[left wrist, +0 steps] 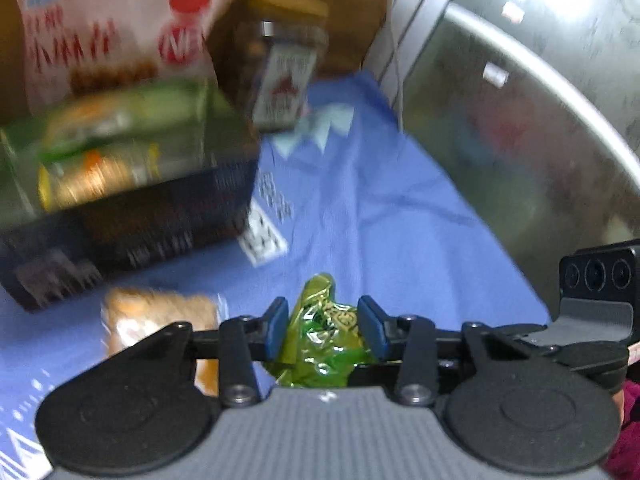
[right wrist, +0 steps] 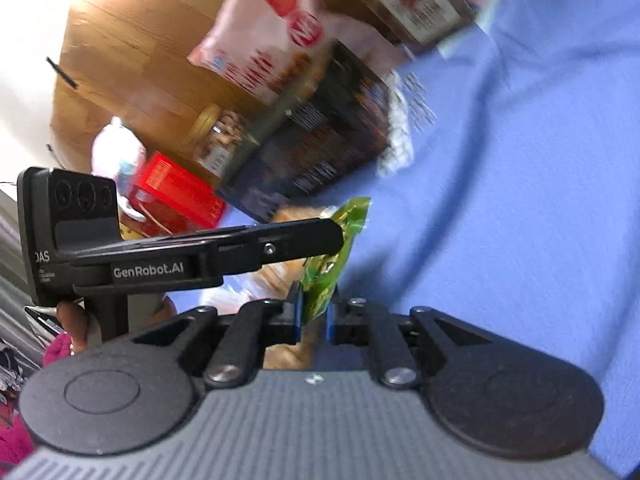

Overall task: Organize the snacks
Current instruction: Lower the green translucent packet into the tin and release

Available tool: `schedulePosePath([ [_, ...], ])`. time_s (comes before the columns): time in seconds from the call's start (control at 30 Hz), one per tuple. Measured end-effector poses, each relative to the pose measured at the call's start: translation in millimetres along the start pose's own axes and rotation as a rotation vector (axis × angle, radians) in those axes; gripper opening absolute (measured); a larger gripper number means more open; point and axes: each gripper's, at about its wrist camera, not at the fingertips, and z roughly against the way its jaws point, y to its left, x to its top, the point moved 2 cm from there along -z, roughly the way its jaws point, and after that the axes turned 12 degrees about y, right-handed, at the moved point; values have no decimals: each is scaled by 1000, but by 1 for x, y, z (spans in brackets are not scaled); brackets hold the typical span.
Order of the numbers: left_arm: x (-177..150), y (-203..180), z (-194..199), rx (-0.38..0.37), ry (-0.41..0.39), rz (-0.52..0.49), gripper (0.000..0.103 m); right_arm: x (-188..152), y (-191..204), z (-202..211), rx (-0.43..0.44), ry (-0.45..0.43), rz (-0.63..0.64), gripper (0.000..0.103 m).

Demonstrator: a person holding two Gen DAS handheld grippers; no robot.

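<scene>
A green foil snack packet [left wrist: 326, 334] sits between the blue pads of my left gripper [left wrist: 327, 326], whose jaws are part closed against it. In the right wrist view the same green packet [right wrist: 334, 256] stands upright, pinched between the narrow-set pads of my right gripper [right wrist: 313, 320]. The left gripper's body [right wrist: 200, 248] reaches across that view to the packet. A dark mesh basket [left wrist: 132, 224] holding several snack packs stands at the left. A clear-wrapped orange snack [left wrist: 156, 320] lies on the blue cloth [left wrist: 400, 220].
A pink and red snack bag [left wrist: 112, 32] and a jar with a label [left wrist: 280, 76] stand behind the basket. A nut jar [right wrist: 220, 136] and a red box [right wrist: 176, 192] are beside it. A metal panel [left wrist: 520, 120] borders the cloth on the right.
</scene>
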Motion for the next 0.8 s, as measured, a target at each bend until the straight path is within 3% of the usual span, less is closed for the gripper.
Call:
schedulePosePath([
  [0.23, 49, 30, 64, 69, -190, 50, 39, 68, 62, -3, -27, -60, 219, 13],
  [0.37, 75, 66, 71, 125, -251, 139, 39, 110, 82, -31, -75, -78, 314, 13],
  [0.6, 89, 110, 49, 216, -236, 255, 39, 147, 72, -97, -234, -42, 376, 13],
  [0.8, 75, 111, 37, 261, -192, 244, 40, 155, 65, -110, -466, -125, 435, 18],
])
